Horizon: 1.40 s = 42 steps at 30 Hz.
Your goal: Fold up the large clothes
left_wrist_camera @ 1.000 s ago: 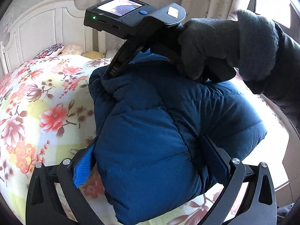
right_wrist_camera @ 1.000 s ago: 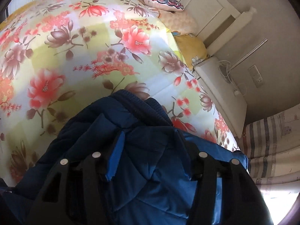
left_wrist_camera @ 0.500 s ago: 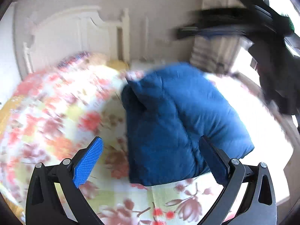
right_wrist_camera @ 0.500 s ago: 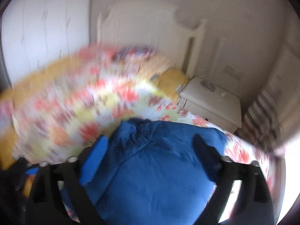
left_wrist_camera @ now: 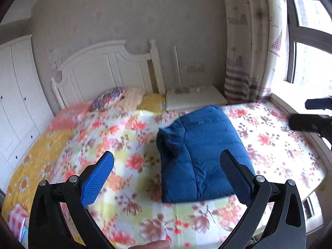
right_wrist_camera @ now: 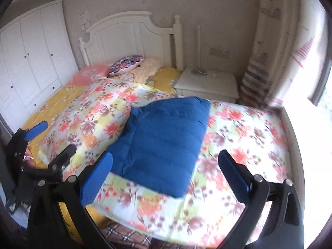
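Jacket: the blue puffer jacket (right_wrist_camera: 164, 143) lies as a compact folded bundle on the floral quilt (right_wrist_camera: 238, 145), right there on the bed.
Left hand-held gripper (left_wrist_camera: 166, 178): released, jaws wide, nothing between them, up above the quilt!
Right hand-held gripper (right_wrist_camera: 166, 174): released too, empty, clear of the jacket.
Done: by the look of it, the folding itself — sleeves tucked in, edges roughly squared.
Left: perhaps a little tidying; no other garment in sight.
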Each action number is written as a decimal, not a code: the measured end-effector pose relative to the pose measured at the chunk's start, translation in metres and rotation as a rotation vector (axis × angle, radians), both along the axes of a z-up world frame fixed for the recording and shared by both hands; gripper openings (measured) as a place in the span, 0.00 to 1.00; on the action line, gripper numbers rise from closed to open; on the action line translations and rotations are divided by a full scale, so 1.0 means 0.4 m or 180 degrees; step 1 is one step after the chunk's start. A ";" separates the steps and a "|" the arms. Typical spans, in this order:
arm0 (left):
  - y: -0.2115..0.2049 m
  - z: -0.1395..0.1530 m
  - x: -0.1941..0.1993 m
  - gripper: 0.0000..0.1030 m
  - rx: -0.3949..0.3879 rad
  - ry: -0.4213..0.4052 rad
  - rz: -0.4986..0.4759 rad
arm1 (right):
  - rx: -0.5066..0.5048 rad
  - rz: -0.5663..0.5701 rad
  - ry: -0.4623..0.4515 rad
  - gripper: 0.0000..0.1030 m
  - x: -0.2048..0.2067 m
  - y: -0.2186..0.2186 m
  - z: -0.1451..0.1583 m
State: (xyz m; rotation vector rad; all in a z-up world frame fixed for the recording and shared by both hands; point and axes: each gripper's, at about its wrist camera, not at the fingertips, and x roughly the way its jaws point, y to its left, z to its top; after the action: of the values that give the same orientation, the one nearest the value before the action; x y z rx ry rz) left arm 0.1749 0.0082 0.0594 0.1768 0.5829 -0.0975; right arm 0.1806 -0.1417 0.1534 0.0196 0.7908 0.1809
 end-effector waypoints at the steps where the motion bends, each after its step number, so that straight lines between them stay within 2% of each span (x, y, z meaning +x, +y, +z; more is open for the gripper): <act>1: 0.003 0.004 -0.011 0.96 -0.0020 0.0015 -0.0016 | -0.0023 -0.0003 0.0000 0.98 -0.022 -0.001 0.000; 7: -0.008 0.021 -0.074 0.96 -0.0008 -0.0076 -0.0062 | -0.0241 0.0160 -0.0154 0.98 -0.199 0.026 0.019; 11: -0.026 0.032 -0.093 0.96 0.0005 -0.0106 -0.0092 | -0.0406 0.0179 -0.0226 0.98 -0.257 0.040 0.026; 42: -0.001 0.045 -0.113 0.96 -0.0013 -0.0180 -0.0005 | -0.0335 0.0143 -0.0159 0.98 -0.223 0.020 0.018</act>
State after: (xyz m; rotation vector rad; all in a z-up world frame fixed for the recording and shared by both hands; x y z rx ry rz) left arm 0.1298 0.0078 0.0775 0.1755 0.5261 -0.0949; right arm 0.0916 -0.1337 0.1605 -0.1020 0.7504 0.1816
